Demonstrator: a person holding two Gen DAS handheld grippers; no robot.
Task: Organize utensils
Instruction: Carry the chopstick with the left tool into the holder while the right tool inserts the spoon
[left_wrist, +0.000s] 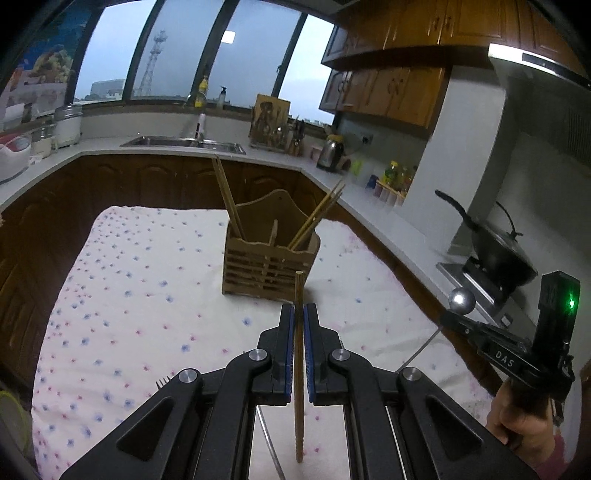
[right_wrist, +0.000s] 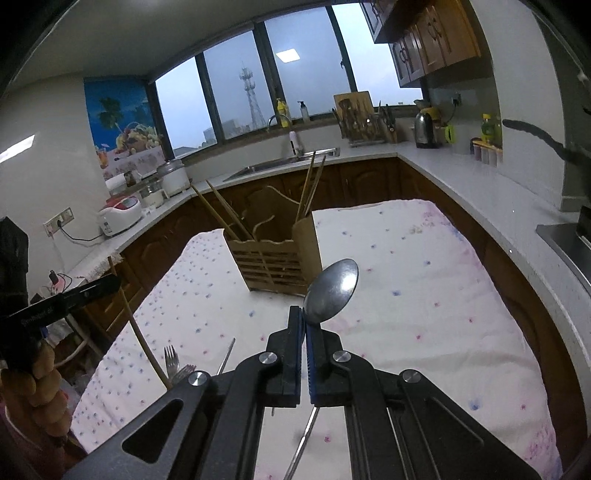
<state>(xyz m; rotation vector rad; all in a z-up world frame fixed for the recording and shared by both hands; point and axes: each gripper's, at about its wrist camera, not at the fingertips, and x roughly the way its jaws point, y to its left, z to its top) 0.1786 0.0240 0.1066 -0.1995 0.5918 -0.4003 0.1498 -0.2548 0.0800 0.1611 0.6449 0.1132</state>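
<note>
A wooden utensil holder (left_wrist: 269, 254) (right_wrist: 275, 258) stands on the flowered cloth, with chopsticks leaning in its left and right compartments. My left gripper (left_wrist: 299, 314) is shut on a single wooden chopstick (left_wrist: 299, 369), held upright above the cloth just in front of the holder. My right gripper (right_wrist: 306, 317) is shut on the handle of a metal spoon (right_wrist: 334, 291), bowl up, in front of the holder's right side. Near the cloth's close left edge lie a fork (right_wrist: 171, 360) and another metal utensil (right_wrist: 226, 356). The held chopstick (right_wrist: 138, 328) shows at the left of the right wrist view.
The cloth-covered table (left_wrist: 129, 295) is ringed by a white counter (left_wrist: 369, 210) with a sink (left_wrist: 184, 142), a kettle (left_wrist: 330, 153), a rice cooker (right_wrist: 120, 216) and a wok on the stove (left_wrist: 498, 251). A hand holds the right gripper's handle (left_wrist: 517, 417).
</note>
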